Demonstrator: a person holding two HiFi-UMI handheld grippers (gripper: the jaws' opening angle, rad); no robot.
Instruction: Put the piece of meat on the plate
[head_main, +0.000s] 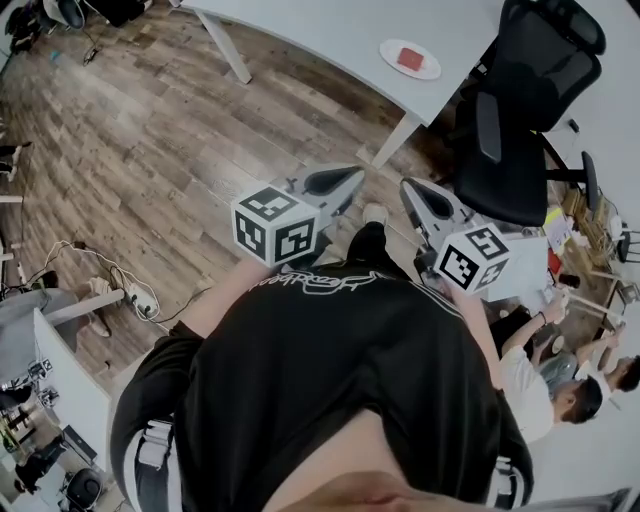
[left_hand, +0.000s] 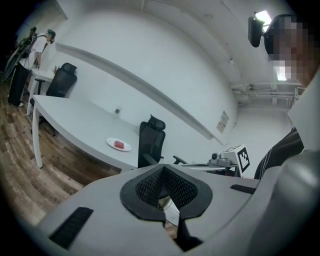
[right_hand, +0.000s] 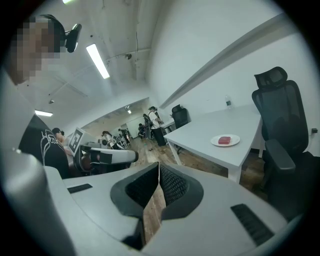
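A red piece of meat (head_main: 411, 57) lies on a white plate (head_main: 428, 68) on the white table (head_main: 320, 25), far ahead of me. My left gripper (head_main: 352, 176) and right gripper (head_main: 406, 186) are held out side by side over the wooden floor, both shut and empty. In the left gripper view the gripper (left_hand: 164, 167) points toward the plate (left_hand: 127, 148) with the meat (left_hand: 119, 144) at mid left. The right gripper (right_hand: 159, 166) sees the plate (right_hand: 215, 142) and meat (right_hand: 225, 140) to the right near the table's corner.
A black office chair (head_main: 525, 120) stands right of the table's corner, close to the plate. A white table leg (head_main: 400, 138) slants down between me and the plate. Cables and a power strip (head_main: 130, 290) lie on the floor at left. People sit at the lower right (head_main: 560, 385).
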